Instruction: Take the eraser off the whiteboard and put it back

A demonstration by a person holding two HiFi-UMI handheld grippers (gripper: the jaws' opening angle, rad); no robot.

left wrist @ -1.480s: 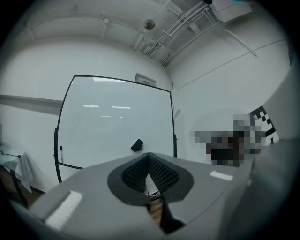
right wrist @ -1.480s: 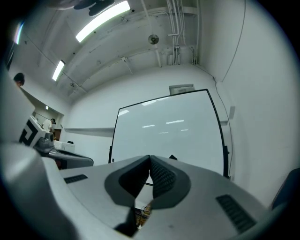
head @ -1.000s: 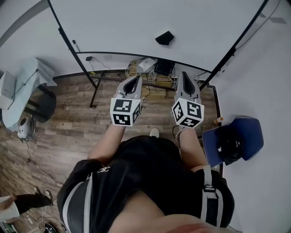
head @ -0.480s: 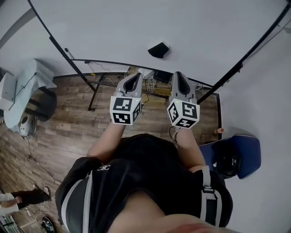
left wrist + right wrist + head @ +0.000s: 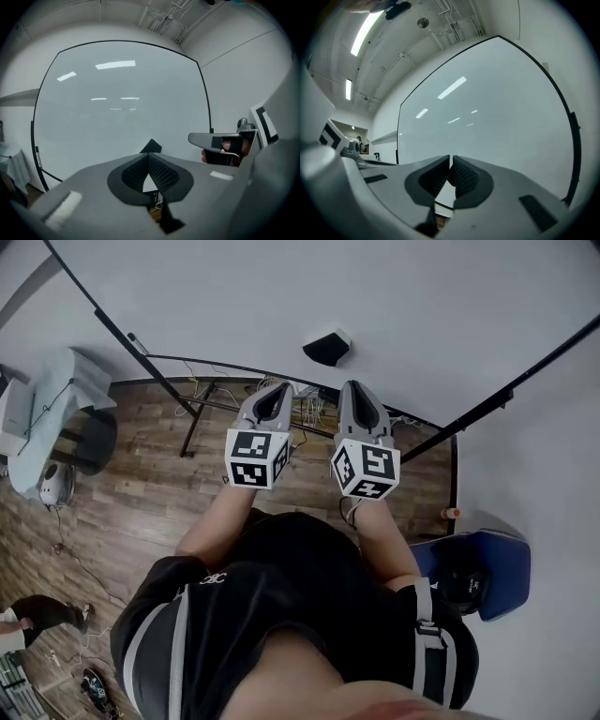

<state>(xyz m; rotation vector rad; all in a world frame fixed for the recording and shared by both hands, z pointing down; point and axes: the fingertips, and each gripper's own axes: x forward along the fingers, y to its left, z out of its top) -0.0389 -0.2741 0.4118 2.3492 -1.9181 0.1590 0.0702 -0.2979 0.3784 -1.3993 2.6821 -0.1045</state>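
Note:
The black eraser [image 5: 327,346] sticks to the whiteboard [image 5: 281,296], a little beyond and between my two grippers. In the head view my left gripper [image 5: 273,393] and right gripper [image 5: 354,388] are held side by side, pointing at the board, both short of it. In the left gripper view the eraser [image 5: 151,146] peeks just above the shut jaws of the left gripper [image 5: 149,155], apart from them. My right gripper [image 5: 451,158] faces bare whiteboard [image 5: 487,108]; its pads meet with nothing between them, and the eraser is not in that view.
The whiteboard's black stand legs [image 5: 192,418] and a tangle of cables and boxes [image 5: 309,409] sit on the wooden floor below the board. A blue chair [image 5: 473,568] with a dark object stands at the right. A cloth-covered table [image 5: 52,395] is at the left.
Both grippers have moved forward toward the whiteboard, staying shut. The eraser now lies closer to their tips and more nearly between them.

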